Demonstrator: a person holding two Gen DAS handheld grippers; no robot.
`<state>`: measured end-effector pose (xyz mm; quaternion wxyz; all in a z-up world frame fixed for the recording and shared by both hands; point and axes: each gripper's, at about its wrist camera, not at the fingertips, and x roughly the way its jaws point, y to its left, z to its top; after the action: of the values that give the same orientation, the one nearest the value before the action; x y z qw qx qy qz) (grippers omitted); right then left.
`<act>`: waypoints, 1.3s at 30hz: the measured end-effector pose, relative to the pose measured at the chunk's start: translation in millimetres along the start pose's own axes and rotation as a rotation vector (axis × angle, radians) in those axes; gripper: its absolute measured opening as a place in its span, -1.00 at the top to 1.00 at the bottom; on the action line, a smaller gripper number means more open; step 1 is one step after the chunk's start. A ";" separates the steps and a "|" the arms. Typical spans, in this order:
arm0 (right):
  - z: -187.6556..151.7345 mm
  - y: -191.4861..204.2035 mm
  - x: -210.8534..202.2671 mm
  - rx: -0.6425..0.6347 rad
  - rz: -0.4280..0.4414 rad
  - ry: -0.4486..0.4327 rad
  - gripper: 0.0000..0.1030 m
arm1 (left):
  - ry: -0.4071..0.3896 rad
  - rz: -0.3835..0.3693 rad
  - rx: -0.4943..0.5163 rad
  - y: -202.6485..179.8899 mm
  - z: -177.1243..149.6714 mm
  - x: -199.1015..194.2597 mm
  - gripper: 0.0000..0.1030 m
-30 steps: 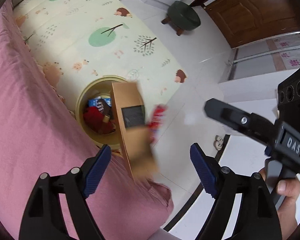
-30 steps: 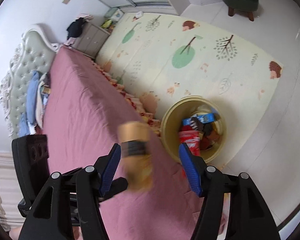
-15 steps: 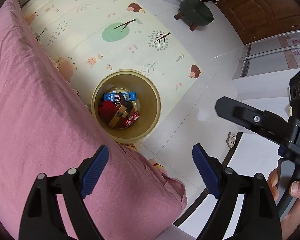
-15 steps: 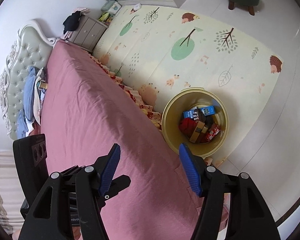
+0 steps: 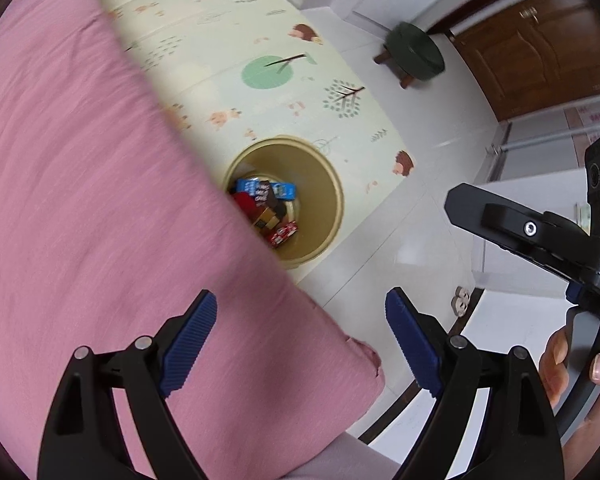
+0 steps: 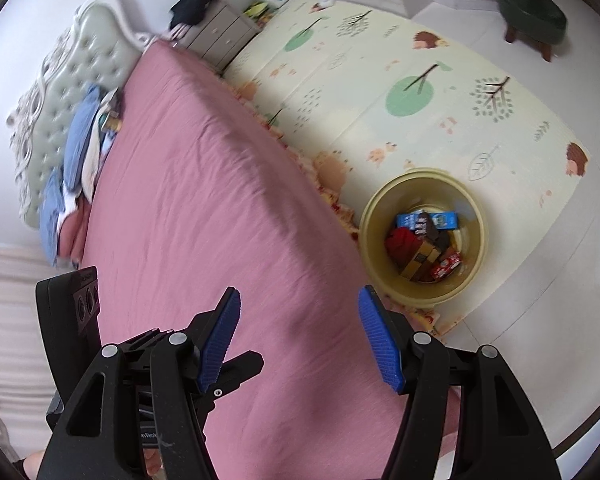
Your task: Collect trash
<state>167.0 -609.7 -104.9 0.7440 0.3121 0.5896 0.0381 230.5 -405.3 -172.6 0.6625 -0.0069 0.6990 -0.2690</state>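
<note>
Left wrist view: the left gripper (image 5: 300,332) hangs over the corner of the bed covered in a pink sheet (image 5: 80,200), its blue-padded jaws spread wide with nothing between them. The left figure rose slightly early in the last second, so those jaws have just been opening a little, empty. Beyond the bed edge a round, pale yellow plastic bin (image 5: 324,208) stands on the cream play mat printed with trees and hedgehogs (image 5: 260,40). Inside the bin lies the collected trash (image 5: 266,208): a blue carton, a red wrapper, a brown box and a small red-and-white packet. At the right of this view a hand (image 5: 580,364) holds the handle of the right gripper.

In the right wrist view the right gripper (image 6: 300,340) also points down over the pink sheet, jaws moderately apart and empty. The bin stands just beside the bed's long side, on the mat. A dark green round stool (image 6: 532,8) stands on the white floor beyond the mat.
</note>
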 end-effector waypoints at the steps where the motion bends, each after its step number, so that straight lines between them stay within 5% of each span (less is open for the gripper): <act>1: -5.1 8.8 3.7 -0.018 0.005 0.012 -0.17 | -0.005 -0.001 -0.017 7.2 -6.1 -3.9 -0.67; 19: -127.5 142.7 70.7 -0.299 0.050 0.244 -0.21 | -0.097 0.120 -0.292 134.1 -166.9 -68.6 -0.73; 24: -151.7 166.3 66.3 -0.357 0.002 0.240 -0.38 | -0.126 0.109 -0.381 156.8 -197.0 -82.3 -0.76; 31: -176.1 206.2 46.8 -0.471 -0.001 0.209 -0.55 | -0.173 0.197 -0.473 170.7 -229.7 -112.1 -0.87; 39: -190.3 257.1 6.5 -0.595 0.025 0.109 -0.61 | -0.336 0.301 -0.524 161.8 -258.8 -181.7 -0.91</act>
<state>77.6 -320.8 -0.4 0.7695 0.0851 0.5877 0.2350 68.1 -105.4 -73.2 0.7764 -0.1178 0.6186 0.0254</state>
